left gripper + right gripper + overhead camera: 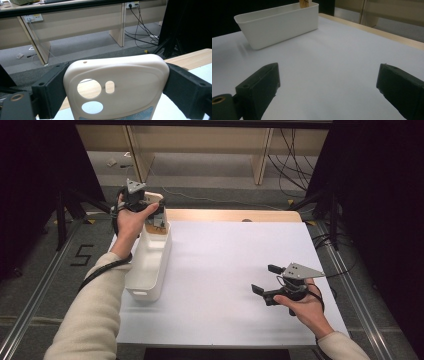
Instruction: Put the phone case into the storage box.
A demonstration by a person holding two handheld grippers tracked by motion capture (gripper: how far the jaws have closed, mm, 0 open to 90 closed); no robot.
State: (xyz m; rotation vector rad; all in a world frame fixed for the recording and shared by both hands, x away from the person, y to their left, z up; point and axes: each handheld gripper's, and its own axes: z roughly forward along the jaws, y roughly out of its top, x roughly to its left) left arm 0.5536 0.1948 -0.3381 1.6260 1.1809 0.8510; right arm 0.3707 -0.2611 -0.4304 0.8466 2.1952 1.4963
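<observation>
Above the far end of the white bin (150, 262), the left claw (156, 207) grasps a cream phone case (117, 87); next, probably lowering it inside. The right claw (265, 280) rests released on the tabletop (225, 270).

Phone cases: one, cream-coloured (117, 87), clamped between the jaws of the left gripper, above the far left corner of the tabletop.
Cut-outs in the case: three, two round and one small oblong.
Bins: one, white and oblong (150, 262), along the left edge of the tabletop (225, 270).
Grippers: two, the left gripper (156, 216) at the far left corner and the right gripper (265, 279) near the right edge, jaws spread with nothing between them.
Hands: two, one on each gripper.
Tabletops: one, white, with a wooden strip along its far edge.
</observation>
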